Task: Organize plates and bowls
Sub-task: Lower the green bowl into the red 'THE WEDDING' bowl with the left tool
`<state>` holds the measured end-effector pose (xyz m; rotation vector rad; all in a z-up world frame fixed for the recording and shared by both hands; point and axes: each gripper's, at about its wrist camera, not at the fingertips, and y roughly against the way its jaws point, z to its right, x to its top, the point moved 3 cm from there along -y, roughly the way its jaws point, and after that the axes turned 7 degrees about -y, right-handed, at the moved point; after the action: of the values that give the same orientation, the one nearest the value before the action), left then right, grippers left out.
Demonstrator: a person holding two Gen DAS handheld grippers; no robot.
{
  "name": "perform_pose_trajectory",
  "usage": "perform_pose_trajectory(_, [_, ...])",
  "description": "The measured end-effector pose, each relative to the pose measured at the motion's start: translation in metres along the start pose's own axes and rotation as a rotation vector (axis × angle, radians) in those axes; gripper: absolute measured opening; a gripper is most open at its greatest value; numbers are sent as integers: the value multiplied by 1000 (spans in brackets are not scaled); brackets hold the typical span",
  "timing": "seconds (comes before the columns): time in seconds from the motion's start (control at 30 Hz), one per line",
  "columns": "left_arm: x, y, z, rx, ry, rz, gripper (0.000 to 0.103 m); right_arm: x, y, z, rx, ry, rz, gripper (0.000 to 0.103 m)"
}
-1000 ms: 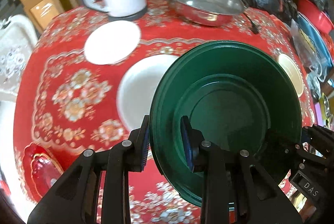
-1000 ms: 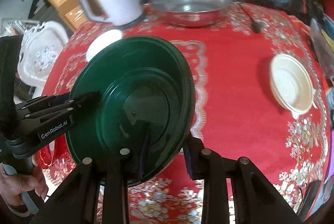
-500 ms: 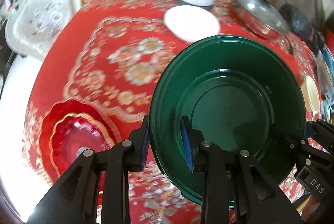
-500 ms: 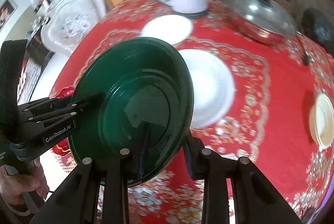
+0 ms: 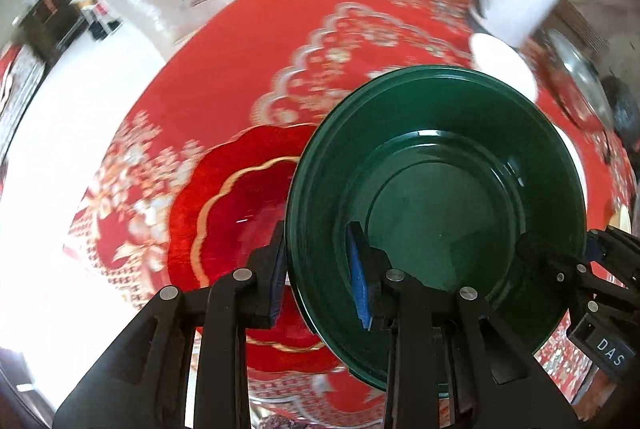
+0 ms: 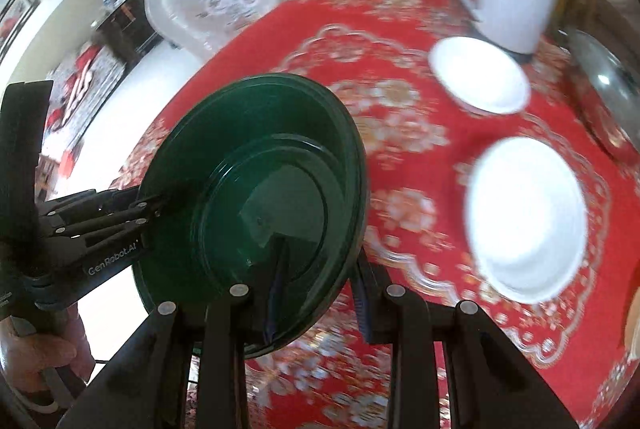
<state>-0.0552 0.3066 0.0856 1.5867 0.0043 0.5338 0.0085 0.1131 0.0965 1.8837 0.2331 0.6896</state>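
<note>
— Red floral tablecloth (image 5: 240,77) below?
— Yes. My left gripper (image 5: 316,281) and right gripper (image 6: 316,293) each pinch the glossy round green plate (image 5: 436,205) by opposite rims, above a scalloped red dish (image 5: 224,205).

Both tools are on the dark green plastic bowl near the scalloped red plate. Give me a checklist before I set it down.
1. Left tool clamped on the dark green plastic bowl rim: ok.
2. Right tool clamped on the opposite rim: ok.
3. Scalloped red plate with gold trim holds nothing in its visible part: ok.
4. Bowl centred over red plate: not ok, offset right.
5. Bowl level: cannot tell.
</note>
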Motion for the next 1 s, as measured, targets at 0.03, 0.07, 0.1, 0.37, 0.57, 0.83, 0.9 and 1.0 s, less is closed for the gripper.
perform_pose_trajectory(0.03, [-2, -1, -8, 5, 14, -3, 28, 2, -4, -7, 8, 14, -5, 30])
perform_pose_trajectory(0.07, [-5, -1, -17, 11, 28, -6, 28, 3, -9, -14, 15, 29, -11, 30])
perform_pose_trajectory(0.1, [-7, -3, -24, 15, 44, -12, 28, 5, -13, -20, 19, 40, -18, 30])
perform_pose_trajectory(0.37, [-33, -16, -61, 25, 121, -61, 28, 5, -47, -54, 38, 124, -76, 30])
perform_pose_trajectory(0.57, [-49, -30, -69, 25, 149, -98, 28, 0, -64, -66, 36, 145, -113, 30])
perform_pose_trajectory(0.83, [-54, -39, -75, 53, 160, -96, 28, -5, -81, -72, 36, 155, -137, 30])
perform_pose_trajectory(0.9, [-52, -40, -74, 63, 153, -89, 28, -6, -84, -70, 33, 154, -140, 30])
perform_pose_trajectory(1.0, [-51, -41, -71, 77, 144, -81, 28, -6, -86, -69, 41, 151, -145, 32])
